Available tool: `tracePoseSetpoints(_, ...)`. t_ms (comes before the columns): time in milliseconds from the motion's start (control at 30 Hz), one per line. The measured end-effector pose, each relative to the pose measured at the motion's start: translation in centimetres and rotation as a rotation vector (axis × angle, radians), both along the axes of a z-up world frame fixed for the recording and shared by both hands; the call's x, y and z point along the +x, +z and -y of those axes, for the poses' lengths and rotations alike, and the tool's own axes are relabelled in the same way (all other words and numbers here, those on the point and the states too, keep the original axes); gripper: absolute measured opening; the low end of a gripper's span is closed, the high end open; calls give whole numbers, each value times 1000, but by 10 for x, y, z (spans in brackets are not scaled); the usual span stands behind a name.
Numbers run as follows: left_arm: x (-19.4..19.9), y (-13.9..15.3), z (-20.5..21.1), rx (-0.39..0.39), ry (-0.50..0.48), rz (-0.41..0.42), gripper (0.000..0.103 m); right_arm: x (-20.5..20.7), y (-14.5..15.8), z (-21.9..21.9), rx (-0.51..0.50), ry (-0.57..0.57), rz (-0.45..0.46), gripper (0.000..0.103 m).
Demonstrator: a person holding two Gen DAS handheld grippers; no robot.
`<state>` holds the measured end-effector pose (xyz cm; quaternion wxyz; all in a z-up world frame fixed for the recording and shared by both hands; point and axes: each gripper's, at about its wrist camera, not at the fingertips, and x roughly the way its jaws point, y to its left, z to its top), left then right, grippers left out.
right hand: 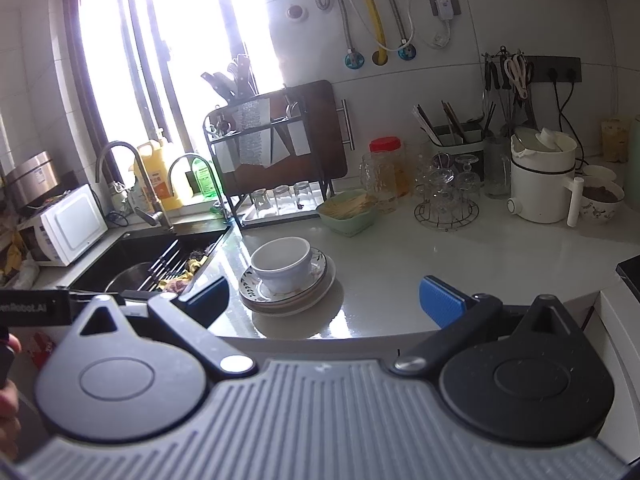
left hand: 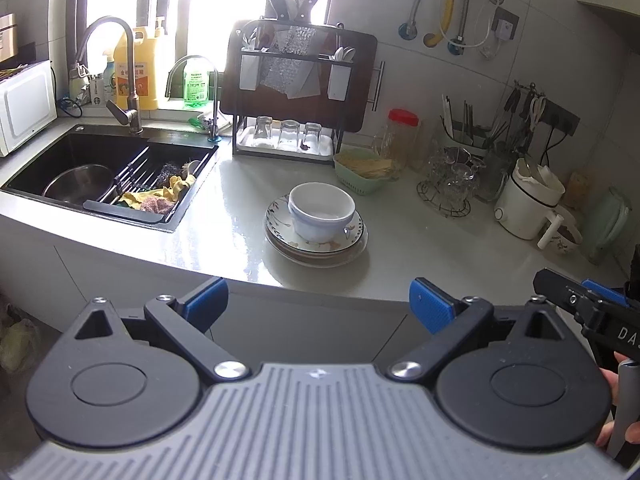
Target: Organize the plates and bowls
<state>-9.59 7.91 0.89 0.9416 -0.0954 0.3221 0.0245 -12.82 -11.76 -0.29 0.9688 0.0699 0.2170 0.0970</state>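
Straight ahead of my jaws, a white bowl (left hand: 322,210) sits upright on a stack of plates (left hand: 316,240) with leaf patterns, near the front edge of the pale counter (left hand: 240,236). My left gripper (left hand: 318,306) is spread wide and holds nothing; my right gripper (right hand: 324,298) is spread wide too, also bare, and both hang short of the counter's front edge.

Beyond the stack, a green basket (left hand: 362,172) of yellowish strips stands closest, with a red-lidded jar (left hand: 400,140) behind it. Beyond and right of my left jaws are a wire rack of glasses (left hand: 450,184) and a white kettle (left hand: 528,200). Beyond and left, the black sink (left hand: 108,176) cuts into the counter, cloths on its rack. The dish rack (left hand: 292,92) stands against the back wall. Bare counter lies beside the stack on either hand.
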Motion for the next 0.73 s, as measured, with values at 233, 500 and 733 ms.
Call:
tracePoseSetpoints(233,-3,1,2,2,-9,0,99,-2,1,-1,1,-1,11,103)
tracePoseSetpoints(500,-6,2,2,4,-5,-2,99,-6,2,-2,-11,-5,22,103)
tracePoseSetpoints(733,-5,2,1,0,-11,-9,99,-7,3,-2,-9,-7,19,103)
